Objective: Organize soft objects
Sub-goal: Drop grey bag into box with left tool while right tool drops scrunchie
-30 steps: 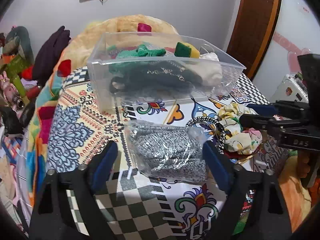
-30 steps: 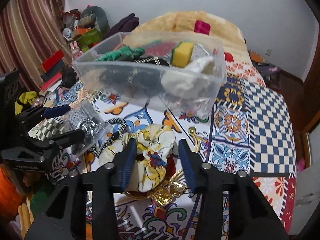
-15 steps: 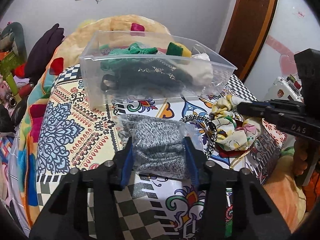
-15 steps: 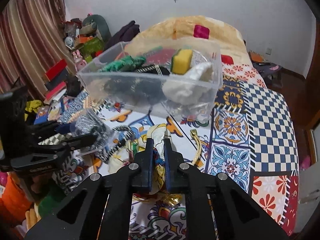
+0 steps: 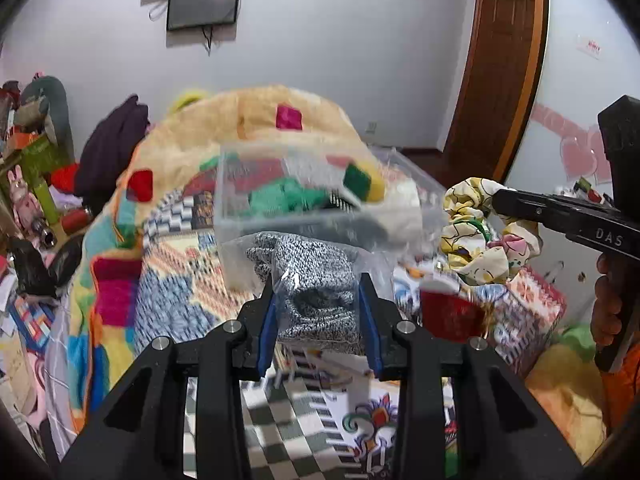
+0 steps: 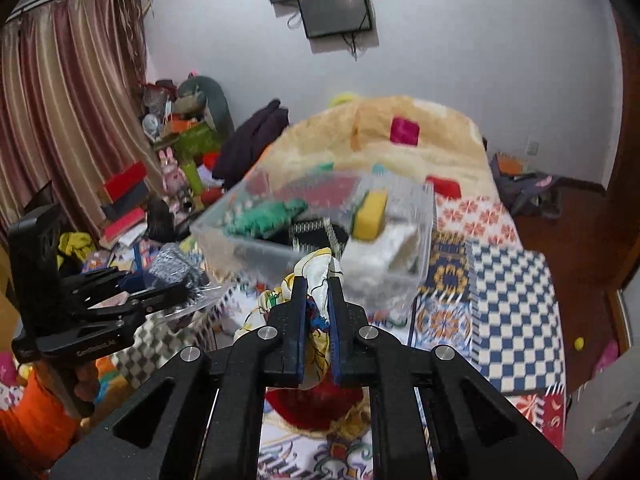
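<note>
**Operator:** Left wrist view: what does the left tool [image 5: 318, 300] hold?

**Technician:** It is clenched on the grey knitted item in a clear plastic bag [image 5: 316, 280], raised above the patterned bedspread [image 5: 180, 280]. The right tool [image 6: 318, 312] is clamped on the yellow floral fabric scrunchie [image 6: 316, 268], also off the bed.

**Operator:** Step in hand?

**Technician:** Judged as transport to the clear plastic bin [image 6: 408, 248], which sits on the bed ahead and already contains a green cord, a yellow sponge and white cloth.

**Operator:** Next move?

**Technician:** Carry each load over the rim, then release. The bag is slippery; keep grip firm until above the opening.

Bedroom: patterned bed [image 6: 516, 280], curtains [image 6: 68, 120].
</note>
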A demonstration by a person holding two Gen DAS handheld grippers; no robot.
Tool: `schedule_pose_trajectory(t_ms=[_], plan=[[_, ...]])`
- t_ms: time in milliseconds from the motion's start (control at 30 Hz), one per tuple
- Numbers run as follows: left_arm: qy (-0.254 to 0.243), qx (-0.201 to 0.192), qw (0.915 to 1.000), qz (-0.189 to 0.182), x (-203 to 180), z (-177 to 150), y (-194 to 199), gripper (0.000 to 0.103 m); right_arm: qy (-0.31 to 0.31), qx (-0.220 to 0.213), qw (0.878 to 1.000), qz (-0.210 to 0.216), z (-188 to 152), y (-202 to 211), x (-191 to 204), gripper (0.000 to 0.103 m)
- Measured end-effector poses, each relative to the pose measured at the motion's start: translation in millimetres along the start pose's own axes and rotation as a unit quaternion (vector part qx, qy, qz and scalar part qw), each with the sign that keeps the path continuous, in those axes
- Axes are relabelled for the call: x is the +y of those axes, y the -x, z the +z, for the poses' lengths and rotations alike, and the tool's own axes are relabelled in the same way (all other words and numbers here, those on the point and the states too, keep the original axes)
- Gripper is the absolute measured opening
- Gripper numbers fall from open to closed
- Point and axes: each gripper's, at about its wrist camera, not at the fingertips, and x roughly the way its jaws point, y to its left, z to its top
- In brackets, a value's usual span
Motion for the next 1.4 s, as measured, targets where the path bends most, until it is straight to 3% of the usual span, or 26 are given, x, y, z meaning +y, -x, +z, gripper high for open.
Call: schedule_pose_trajectory(t_ms=[300, 600, 900, 1400], plan=[[0.000, -0.044, 0.9990, 0.009, 5, 44, 8, 0.036, 0.001, -0.053, 0.999, -0.010, 34, 7, -3, 0.008], [-0.015, -0.058, 0.9980, 0.023, 3, 78, -8, 0.036, 0.012, -0.078, 0.997, -0.013, 60, -4, 0, 0.008], [-0.014, -0.036, 0.9990, 0.022, 6, 99, -43, 0.036, 0.028, -0.054, 0.998, -0.015, 64, -36, -3, 0.008], [-0.022, 0.050, 0.9985, 0.002, -5, 86, -125, 0.037, 0.020, 0.025, 0.999, -0.037, 42, -91, -29, 0.010]])
